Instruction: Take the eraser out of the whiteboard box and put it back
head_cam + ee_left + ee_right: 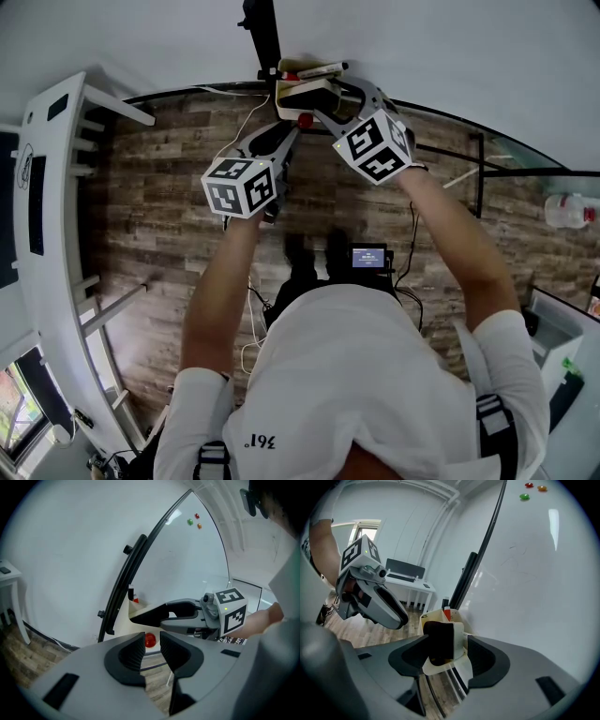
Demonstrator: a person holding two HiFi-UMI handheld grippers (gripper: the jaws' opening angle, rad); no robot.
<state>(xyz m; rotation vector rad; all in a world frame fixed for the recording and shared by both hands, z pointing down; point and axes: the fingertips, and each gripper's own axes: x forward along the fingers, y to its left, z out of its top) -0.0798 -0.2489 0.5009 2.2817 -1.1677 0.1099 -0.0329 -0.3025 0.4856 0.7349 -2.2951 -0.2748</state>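
Grey right claw gapes wide around the eraser, which stands in the box.
Its jaws grip nothing. The dark eraser sits loose between them, down in the cream box on the whiteboard. I think the job now is to back the claw straight out with the jaws wide, so it does not knock the eraser over. The left claw hangs close by, jaws a little apart and empty. The jaws hide the bottom of the box, and I cannot tell if one pad brushes the felt.
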